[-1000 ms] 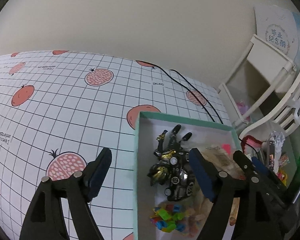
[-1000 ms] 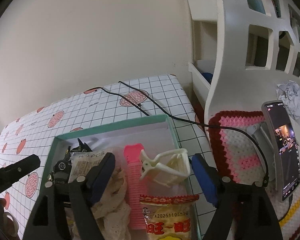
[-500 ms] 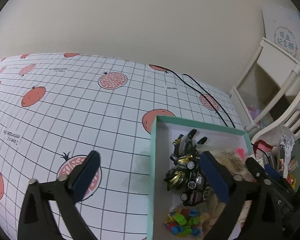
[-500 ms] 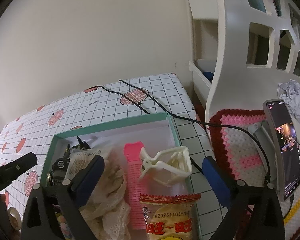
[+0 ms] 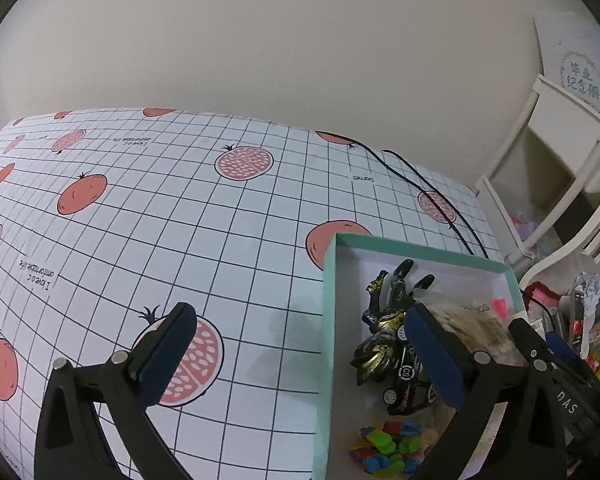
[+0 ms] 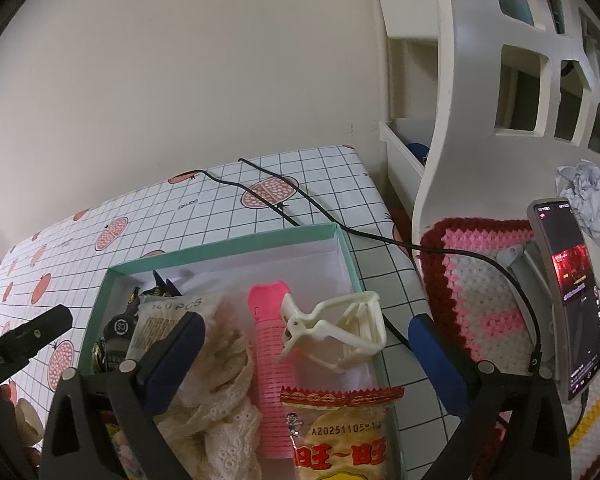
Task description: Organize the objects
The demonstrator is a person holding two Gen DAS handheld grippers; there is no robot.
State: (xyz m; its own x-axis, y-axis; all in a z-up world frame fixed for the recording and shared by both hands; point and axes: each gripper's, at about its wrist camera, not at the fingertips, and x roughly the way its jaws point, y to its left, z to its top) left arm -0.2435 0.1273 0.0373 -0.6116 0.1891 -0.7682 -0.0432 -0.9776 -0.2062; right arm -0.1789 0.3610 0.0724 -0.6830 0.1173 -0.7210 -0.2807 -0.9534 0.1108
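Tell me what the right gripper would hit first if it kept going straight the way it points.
Probably the white clip, which sits between the open fingers of the right gripper, resting on the rim of the teal box beside the pink roller. Depth is uncertain in this fisheye view.

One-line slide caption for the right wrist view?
Open right gripper above teal box holding cream clip, pink roller, snack packet.

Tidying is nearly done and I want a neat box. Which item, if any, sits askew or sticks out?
The white clip lies tilted over the teal box at its right wall, partly overhanging the rim. A black cable also trails across the tablecloth past the box's far corner.
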